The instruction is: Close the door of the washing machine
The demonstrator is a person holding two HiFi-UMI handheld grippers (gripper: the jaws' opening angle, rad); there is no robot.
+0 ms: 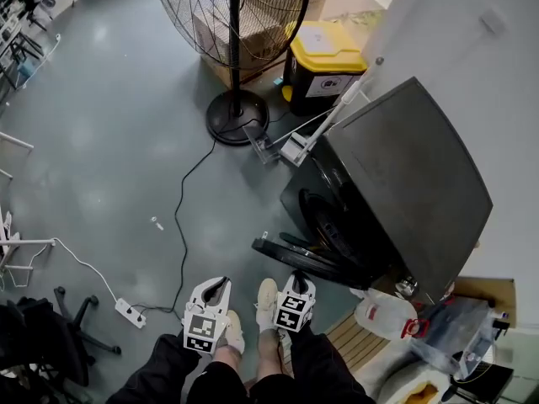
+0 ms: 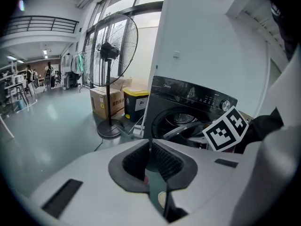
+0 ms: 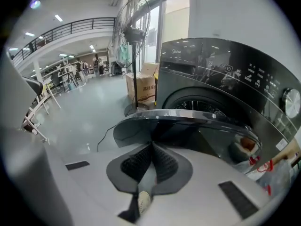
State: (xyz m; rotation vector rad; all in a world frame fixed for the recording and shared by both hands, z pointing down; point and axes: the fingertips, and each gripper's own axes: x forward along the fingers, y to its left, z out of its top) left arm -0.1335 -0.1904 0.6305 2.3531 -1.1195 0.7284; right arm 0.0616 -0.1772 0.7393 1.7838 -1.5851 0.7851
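The dark grey front-loading washing machine (image 1: 404, 183) stands at the right, its round door (image 1: 307, 259) swung open and jutting out low toward me. My right gripper (image 1: 299, 279) is just short of the door's edge, its jaws shut on nothing. In the right gripper view the door (image 3: 188, 121) fills the space right ahead of the shut right gripper (image 3: 152, 144), with the drum (image 3: 197, 103) behind it. My left gripper (image 1: 221, 286) hangs a little to the left, farther from the door. In the left gripper view its pads meet at the left gripper (image 2: 150, 143) tip, and the machine (image 2: 188, 102) is ahead.
A tall standing fan (image 1: 238, 112) and a yellow-lidded bin (image 1: 324, 61) stand beyond the machine. A black cable (image 1: 179, 217) runs over the floor to a power strip (image 1: 130, 312). A plastic jug (image 1: 383, 314) sits at the machine's near side. My shoes (image 1: 267, 297) are below the grippers.
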